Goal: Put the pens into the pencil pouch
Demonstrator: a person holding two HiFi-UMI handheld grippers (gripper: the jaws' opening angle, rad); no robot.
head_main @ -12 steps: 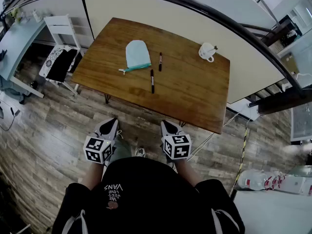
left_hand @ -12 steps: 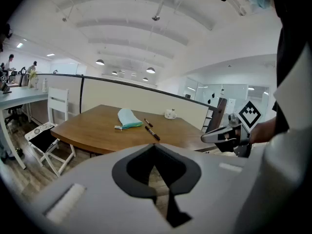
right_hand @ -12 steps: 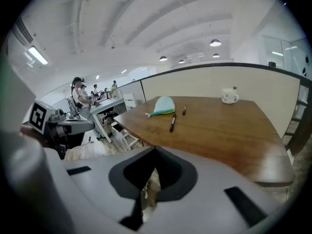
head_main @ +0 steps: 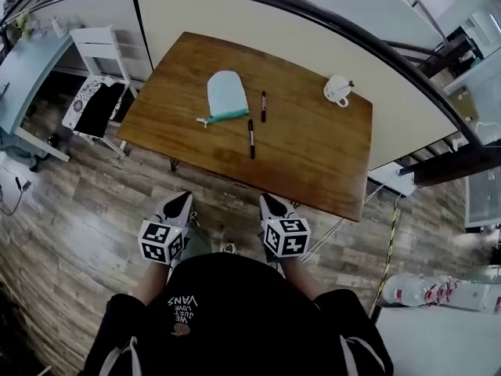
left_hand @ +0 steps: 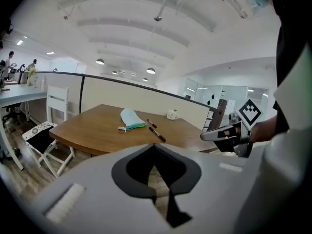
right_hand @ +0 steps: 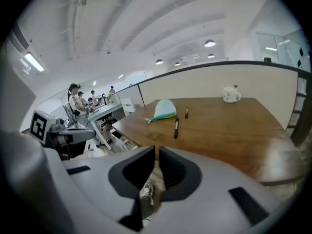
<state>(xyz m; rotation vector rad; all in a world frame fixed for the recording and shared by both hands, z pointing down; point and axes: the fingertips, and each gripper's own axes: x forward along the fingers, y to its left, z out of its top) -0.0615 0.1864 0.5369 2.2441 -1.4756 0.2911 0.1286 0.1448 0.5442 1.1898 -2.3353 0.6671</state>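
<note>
Pouch (head_main: 227, 95), long pen (head_main: 251, 138) and short pen (head_main: 263, 106) lie apart on the table (head_main: 313, 155) in the head view. They sit slightly lower in frame than a moment ago, but none has moved relative to the others. Left gripper (head_main: 183, 200) and right gripper (head_main: 268, 202) hang short of the table edge. Left gripper view: jaws together, empty. Right gripper view: likewise closed on nothing. The approach seems barely begun.
</note>
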